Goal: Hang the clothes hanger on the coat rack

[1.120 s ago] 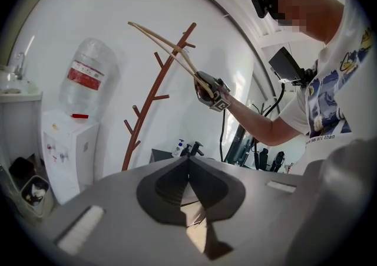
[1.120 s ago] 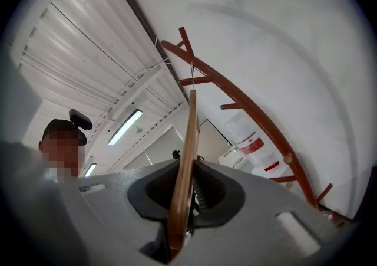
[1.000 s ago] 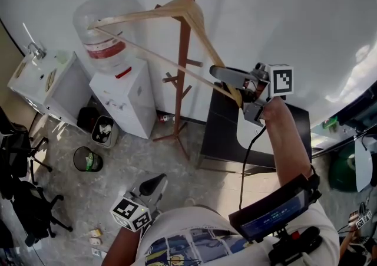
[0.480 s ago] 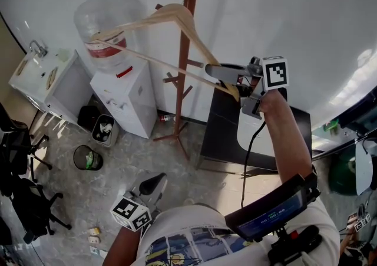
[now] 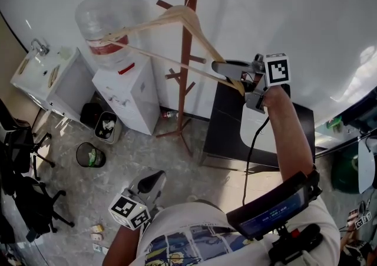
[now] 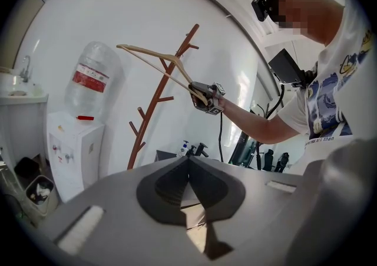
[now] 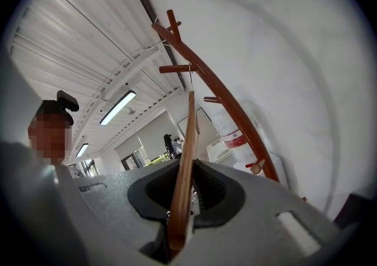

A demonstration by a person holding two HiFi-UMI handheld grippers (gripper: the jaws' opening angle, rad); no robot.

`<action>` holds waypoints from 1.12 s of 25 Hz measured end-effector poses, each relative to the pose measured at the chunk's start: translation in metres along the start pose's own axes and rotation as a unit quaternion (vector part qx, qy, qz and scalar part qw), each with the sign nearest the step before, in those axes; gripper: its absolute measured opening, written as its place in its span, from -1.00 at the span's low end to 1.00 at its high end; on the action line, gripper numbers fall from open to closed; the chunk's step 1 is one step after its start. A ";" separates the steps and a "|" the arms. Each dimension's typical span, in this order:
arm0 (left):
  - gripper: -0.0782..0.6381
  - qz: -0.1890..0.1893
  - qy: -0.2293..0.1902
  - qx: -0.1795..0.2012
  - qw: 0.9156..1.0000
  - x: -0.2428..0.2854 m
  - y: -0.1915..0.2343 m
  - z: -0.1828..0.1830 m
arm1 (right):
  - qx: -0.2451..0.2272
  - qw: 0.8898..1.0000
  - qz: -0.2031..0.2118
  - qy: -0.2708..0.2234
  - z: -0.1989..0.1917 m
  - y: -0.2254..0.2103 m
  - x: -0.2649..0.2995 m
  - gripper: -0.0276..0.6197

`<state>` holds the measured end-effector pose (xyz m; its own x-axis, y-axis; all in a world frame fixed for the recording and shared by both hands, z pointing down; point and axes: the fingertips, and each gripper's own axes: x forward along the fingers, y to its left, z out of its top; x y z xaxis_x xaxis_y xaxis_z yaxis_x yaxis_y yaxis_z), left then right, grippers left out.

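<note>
A wooden clothes hanger [image 5: 159, 20] is held up against the red-brown coat rack [image 5: 186, 64], its apex crossing the pole just below the top pegs. My right gripper [image 5: 219, 69] is shut on the hanger's near end, arm stretched out. In the right gripper view the hanger [image 7: 185, 158] runs up between the pads, and its thin wire hook reaches a peg [image 7: 175, 69] of the rack [image 7: 224, 99]. My left gripper [image 5: 151, 181] hangs low by the person's body, shut and holding nothing. From the left gripper view the hanger [image 6: 154, 57] and right gripper [image 6: 203, 90] show beside the rack [image 6: 158, 101].
A white water dispenser [image 5: 126, 97] with a big bottle [image 5: 109, 20] stands left of the rack. Further left are a sink unit [image 5: 41, 76], two bins [image 5: 91, 156] and office chairs [image 5: 20, 194]. A black table [image 5: 227, 126] stands under my right arm.
The right gripper has sunk a little with the hanger. The hanger's far end has dropped and swung in toward the bottle. The left gripper has not moved.
</note>
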<state>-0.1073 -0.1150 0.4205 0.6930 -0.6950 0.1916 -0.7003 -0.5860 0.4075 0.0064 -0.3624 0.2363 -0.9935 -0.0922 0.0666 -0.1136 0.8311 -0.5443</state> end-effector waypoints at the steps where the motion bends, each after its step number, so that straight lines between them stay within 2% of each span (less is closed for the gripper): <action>1: -0.77 0.000 0.001 0.001 1.000 -0.001 0.000 0.000 | -0.005 1.000 -0.007 -0.001 0.000 -0.003 -0.002 -0.76; 18: -0.77 0.014 0.013 0.019 1.000 -0.019 0.006 0.002 | -0.093 0.992 -0.082 -0.025 0.003 -0.038 -0.016 -0.75; 28: -0.77 0.018 0.014 0.016 1.000 -0.021 0.008 0.001 | -0.112 0.988 -0.089 -0.056 0.007 -0.048 -0.023 -0.73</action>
<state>-0.1279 -0.1055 0.4191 0.6720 -0.7039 0.2300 -0.7292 -0.5749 0.3710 0.0346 -0.4044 0.2551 -0.9537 -0.2972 0.0455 -0.2950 0.8957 -0.3326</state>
